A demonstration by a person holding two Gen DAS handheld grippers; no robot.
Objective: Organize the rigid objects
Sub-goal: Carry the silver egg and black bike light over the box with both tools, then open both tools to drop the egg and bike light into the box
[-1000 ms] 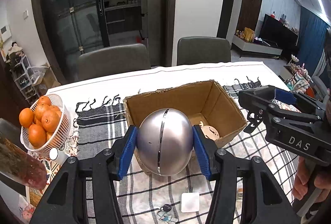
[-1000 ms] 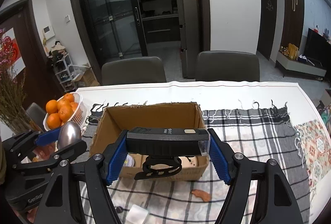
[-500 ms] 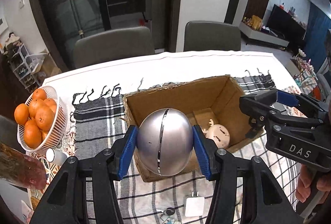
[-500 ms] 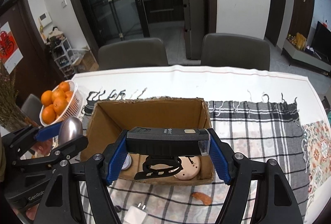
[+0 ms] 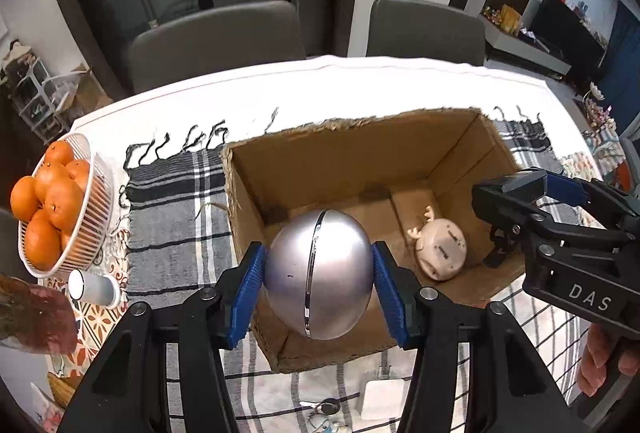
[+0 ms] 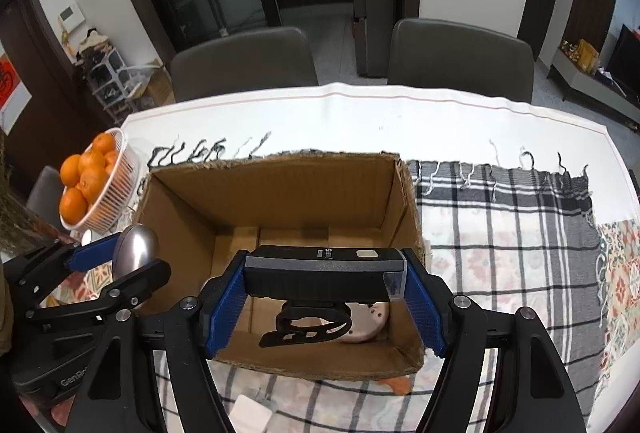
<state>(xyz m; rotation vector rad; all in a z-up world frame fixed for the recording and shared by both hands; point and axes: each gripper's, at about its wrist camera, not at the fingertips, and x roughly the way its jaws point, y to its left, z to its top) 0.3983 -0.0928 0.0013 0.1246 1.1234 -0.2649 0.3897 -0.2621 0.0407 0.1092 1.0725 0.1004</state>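
Note:
My left gripper (image 5: 319,275) is shut on a silver egg-shaped object (image 5: 318,273) with a chrome seam, held over the near left part of an open cardboard box (image 5: 304,169). My right gripper (image 6: 325,295) is shut on a black bar-shaped light (image 6: 324,269) with a strap mount hanging under it, above the box (image 6: 280,185). A pale round deer-faced toy (image 5: 440,247) lies on the box floor at the right; in the right wrist view only part of that toy (image 6: 370,325) shows behind the light's mount. Each gripper appears at the edge of the other's view.
The box stands on a black-and-white plaid cloth (image 6: 500,233) over a white-covered table. A white basket of oranges (image 5: 52,201) and a small white bottle (image 5: 90,287) sit at the left. A white charger (image 5: 384,399) and keys (image 5: 328,409) lie near the front. Two grey chairs (image 6: 460,53) stand behind.
Both grippers have come forward and down over the box with their objects still held. The views tilt further downward, so the box floor and the deer toy show more.

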